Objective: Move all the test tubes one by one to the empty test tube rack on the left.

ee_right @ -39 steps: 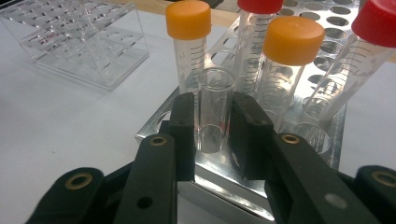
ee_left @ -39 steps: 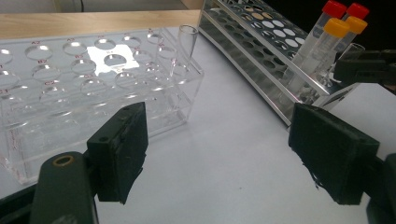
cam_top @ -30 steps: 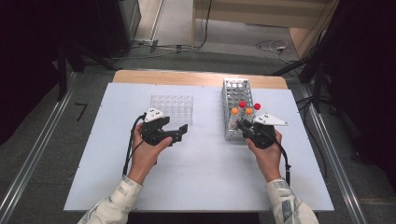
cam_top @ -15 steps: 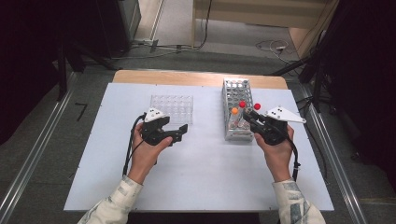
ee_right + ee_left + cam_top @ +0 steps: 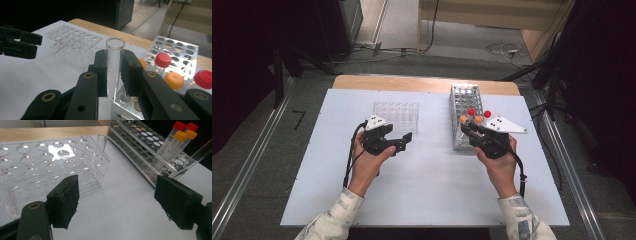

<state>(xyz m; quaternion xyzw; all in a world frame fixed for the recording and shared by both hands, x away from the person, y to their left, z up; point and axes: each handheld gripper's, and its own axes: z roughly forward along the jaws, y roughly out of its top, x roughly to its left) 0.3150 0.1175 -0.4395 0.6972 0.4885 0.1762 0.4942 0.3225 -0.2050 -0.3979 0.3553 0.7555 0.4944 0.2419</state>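
Over the white table (image 5: 422, 190), right gripper (image 5: 113, 72) pinches glass tube (image 5: 115, 62); left gripper (image 5: 117, 202) gapes.

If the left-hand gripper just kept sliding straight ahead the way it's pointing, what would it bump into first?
Probably bare table first: the left gripper is open and aims at the gap between the clear plastic rack and the metal rack. Farther on, its right jaw looks likely to meet the metal rack's near corner, though depth is hard to judge.

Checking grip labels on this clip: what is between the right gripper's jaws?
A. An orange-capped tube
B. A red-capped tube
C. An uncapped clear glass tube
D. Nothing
C: in the right gripper view, the right gripper is clamped on an uncapped clear tube standing upright between its pads.
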